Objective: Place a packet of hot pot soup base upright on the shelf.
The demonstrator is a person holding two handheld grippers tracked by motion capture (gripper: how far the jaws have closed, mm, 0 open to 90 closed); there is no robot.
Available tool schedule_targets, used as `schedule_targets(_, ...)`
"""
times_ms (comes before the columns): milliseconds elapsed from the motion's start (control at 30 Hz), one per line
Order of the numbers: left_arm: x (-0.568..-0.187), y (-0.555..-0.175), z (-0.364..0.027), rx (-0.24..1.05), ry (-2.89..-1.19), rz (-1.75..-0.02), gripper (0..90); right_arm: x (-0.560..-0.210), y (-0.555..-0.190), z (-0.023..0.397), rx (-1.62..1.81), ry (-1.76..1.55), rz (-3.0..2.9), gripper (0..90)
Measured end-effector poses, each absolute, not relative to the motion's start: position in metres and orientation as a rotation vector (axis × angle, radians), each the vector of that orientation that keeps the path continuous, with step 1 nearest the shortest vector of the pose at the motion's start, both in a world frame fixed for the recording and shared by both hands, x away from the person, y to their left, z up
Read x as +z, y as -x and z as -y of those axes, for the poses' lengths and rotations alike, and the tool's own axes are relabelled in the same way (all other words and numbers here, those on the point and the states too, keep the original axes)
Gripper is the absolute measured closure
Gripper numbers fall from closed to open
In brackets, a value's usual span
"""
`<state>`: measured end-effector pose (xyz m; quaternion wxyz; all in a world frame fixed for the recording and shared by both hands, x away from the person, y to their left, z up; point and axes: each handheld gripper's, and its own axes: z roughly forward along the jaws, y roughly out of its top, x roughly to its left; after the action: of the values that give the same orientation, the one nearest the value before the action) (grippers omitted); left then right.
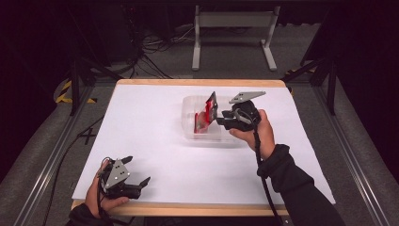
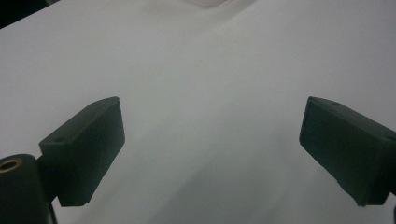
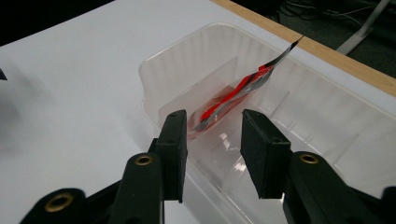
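Red packet (image 3: 233,95) stands in clear tray (image 3: 154,70).
R gripper (image 3: 214,140) jaws parted (not pinching), packet just ahead; L gripper (image 2: 210,149) spread over table (image 2: 210,70).

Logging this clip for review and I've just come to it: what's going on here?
A person works at a white-topped table with a gripper in each hand. The right gripper hangs at a clear plastic tub, jaws parted, with a red and silver packet standing on edge inside the tub in line with the gap between them; the pads do not appear to press on it. The left gripper rests at the table's near edge, wide open, with nothing between its jaws.
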<state>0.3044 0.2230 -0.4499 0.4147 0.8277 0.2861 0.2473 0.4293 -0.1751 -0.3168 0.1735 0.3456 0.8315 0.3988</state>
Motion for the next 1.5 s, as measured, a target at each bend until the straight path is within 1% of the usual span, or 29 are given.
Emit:
schedule_targets(533,-0.450,-0.304,-0.223,0.621,-2.083,-0.718,7.5,-0.314,-0.412,0.195,1.034,-0.865,-2.350,61.9)
schedule_targets(767,-0.450,-0.304,-0.223,0.621,-2.083,-0.716,7.5,-0.319,-0.402,0.202,0.975,-0.785,-2.358,59.7)
schedule_targets(967,-0.450,-0.304,-0.223,0.622,-2.081,-0.713,7.6,-0.321,-0.396,0.209,1.004,-0.748,-2.367,59.5)
schedule_targets(1000,-0.450,-0.304,-0.223,0.624,-2.082,-0.713,7.5,-0.322,-0.393,0.212,1.004,-0.743,-2.364,57.9)
schedule_targets(1067,-0.450,-0.304,-0.223,0.624,-2.082,-0.712,7.6,-0.322,-0.392,0.214,1.000,-0.749,-2.361,57.6)
schedule_targets(1500,-0.450,-0.304,-0.222,0.619,-2.087,-0.714,7.6,-0.325,-0.370,0.246,1.017,-0.736,-2.282,56.7)
